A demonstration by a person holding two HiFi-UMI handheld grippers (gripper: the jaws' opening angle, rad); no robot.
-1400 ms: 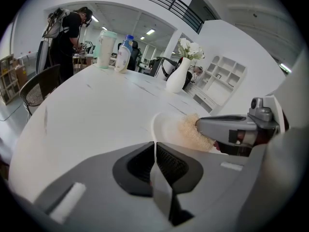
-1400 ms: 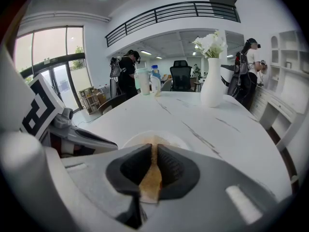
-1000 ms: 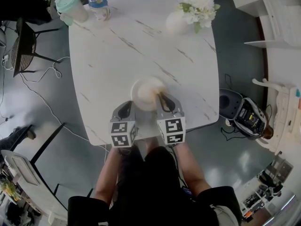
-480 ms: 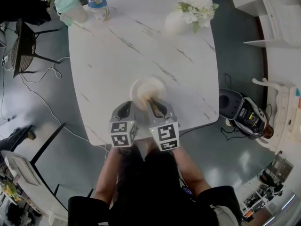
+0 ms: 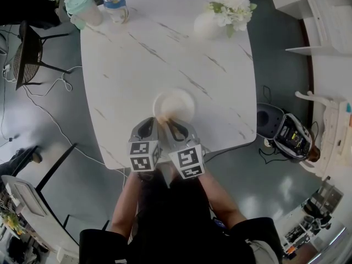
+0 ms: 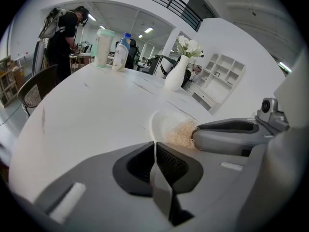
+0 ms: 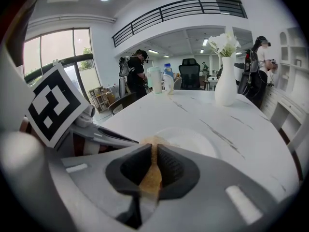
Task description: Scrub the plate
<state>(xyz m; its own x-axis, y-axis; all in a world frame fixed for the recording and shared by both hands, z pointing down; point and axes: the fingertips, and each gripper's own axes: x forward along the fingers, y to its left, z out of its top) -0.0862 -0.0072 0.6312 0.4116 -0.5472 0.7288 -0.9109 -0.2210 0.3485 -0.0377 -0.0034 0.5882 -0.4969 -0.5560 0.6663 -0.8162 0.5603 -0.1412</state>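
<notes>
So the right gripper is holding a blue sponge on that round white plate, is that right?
Not blue. The right gripper holds a tan fibrous scrubbing pad on the round white plate; the right gripper view shows it clamped between the jaws.

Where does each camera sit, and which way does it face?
Head view: on the person's head, facing steeply down at the table; shows forearms, left gripper, right gripper.
Left gripper view: on that gripper, facing along its fingers, shut on the plate rim.
Right gripper view: on that gripper, facing along its fingers, shut on the scrub pad.
Both gripper views share the plate and vase.
</notes>
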